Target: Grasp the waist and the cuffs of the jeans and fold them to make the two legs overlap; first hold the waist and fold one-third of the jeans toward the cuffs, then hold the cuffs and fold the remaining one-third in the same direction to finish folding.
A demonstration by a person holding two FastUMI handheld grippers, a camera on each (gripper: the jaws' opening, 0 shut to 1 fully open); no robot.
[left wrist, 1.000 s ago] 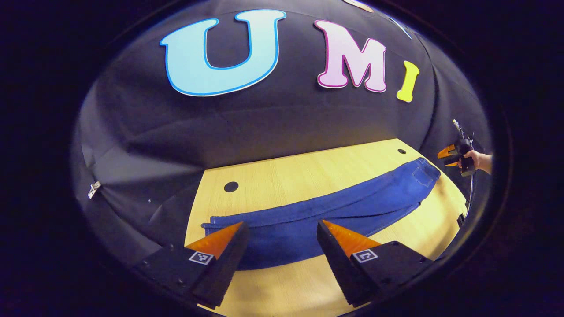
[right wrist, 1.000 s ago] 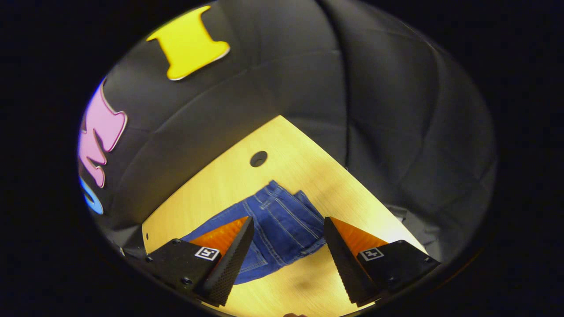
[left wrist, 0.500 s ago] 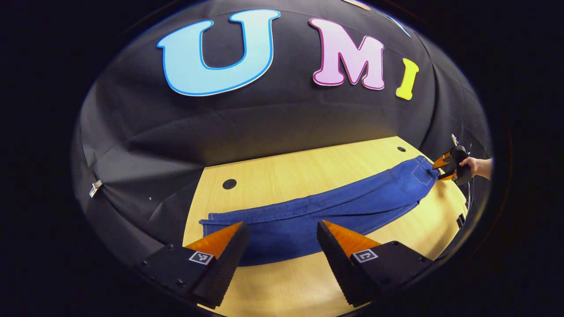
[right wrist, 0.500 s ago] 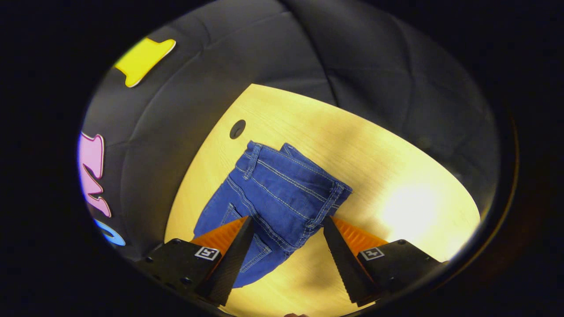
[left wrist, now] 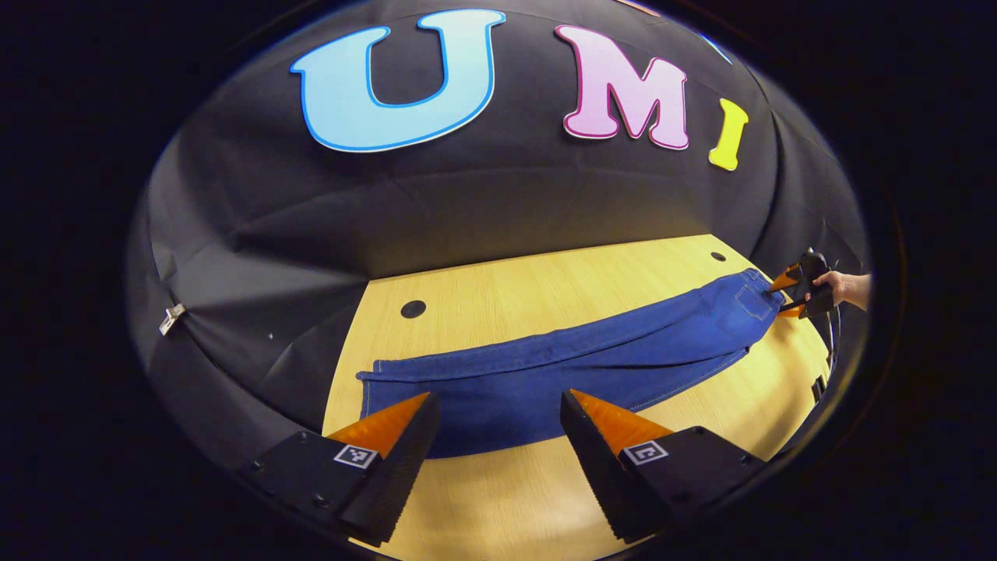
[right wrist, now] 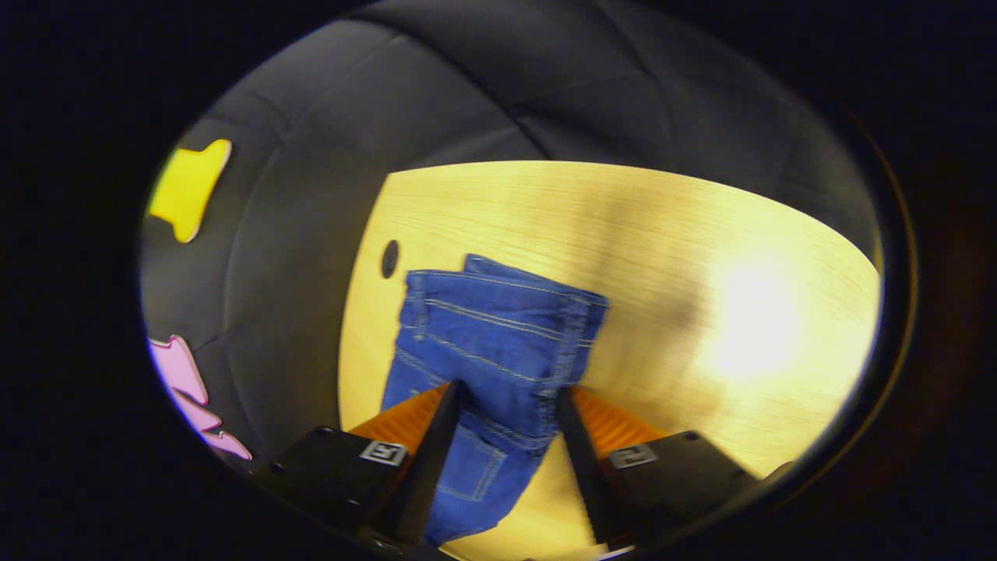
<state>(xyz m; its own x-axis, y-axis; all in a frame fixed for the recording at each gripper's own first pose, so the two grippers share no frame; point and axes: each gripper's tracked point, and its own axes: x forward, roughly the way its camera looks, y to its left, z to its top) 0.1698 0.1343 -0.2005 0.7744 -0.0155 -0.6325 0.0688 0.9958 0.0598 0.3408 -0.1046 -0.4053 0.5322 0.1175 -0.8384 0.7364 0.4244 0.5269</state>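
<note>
Blue jeans (left wrist: 592,358) lie stretched out along the wooden table (left wrist: 545,288), cuffs at the near left and waist at the far right. My left gripper (left wrist: 496,401) hovers open just in front of the leg section near the cuffs, with nothing between its fingers. At the far right a hand (left wrist: 840,287) holds my right gripper (left wrist: 785,294) against the waist end. In the right gripper view the waist of the jeans (right wrist: 498,327) lies between the fingers of my right gripper (right wrist: 506,392). Those jaws stand partly narrowed around the denim, with a gap left between them.
Black booth cloth rises behind the table on all far sides. Round cable holes sit in the tabletop at the left (left wrist: 413,308) and far right (left wrist: 718,255), the latter hole (right wrist: 389,259) just beyond the waistband. Bare table (right wrist: 701,257) stretches to the right of the waist.
My right gripper has come down and in over the waist, and its jaws have narrowed around the denim. The left gripper has barely shifted and stays open.
</note>
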